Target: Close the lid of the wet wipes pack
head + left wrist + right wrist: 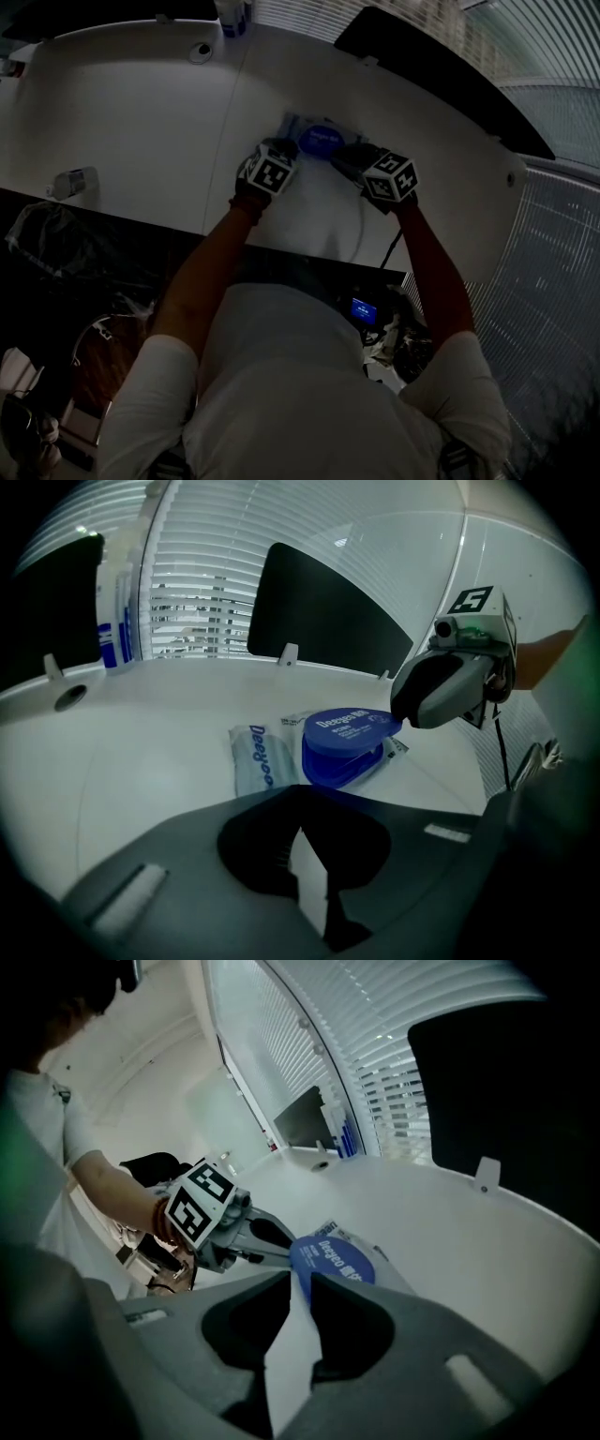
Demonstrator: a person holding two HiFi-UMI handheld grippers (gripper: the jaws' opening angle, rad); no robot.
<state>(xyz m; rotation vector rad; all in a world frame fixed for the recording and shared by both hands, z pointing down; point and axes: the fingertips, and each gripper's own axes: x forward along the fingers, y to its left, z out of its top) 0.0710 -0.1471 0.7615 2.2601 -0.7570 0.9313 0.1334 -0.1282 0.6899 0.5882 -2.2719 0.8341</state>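
A pale, soft rectangular wet wipes pack with blue lettering is lying flat on the white tabletop, roughly midway between the two grippers and directly in front of the person. Its round blue plastic lid is standing partly raised, tilting up above the blue ring of its base, with the open side facing the left gripper view.

The left gripper is pointing at the pack from the near left. Its dark jaws are lying clenched, the tips meeting and only a thin wedge of white table showing behind them, and nothing is sitting between them. In the right gripper view its tips are resting just beside the lid, at the pack's edge.

The right gripper is reaching in from the other side. Its jaws are drawn almost together, leaving a narrow slit, and the lid's rim is showing right at the mouth of that slit. From the left gripper view, its rounded grey tip is touching the raised edge of the lid from above; whether the rim is actually being pinched cannot be told.

A black panel is standing upright at the table's far edge, with white slatted window blinds behind it.
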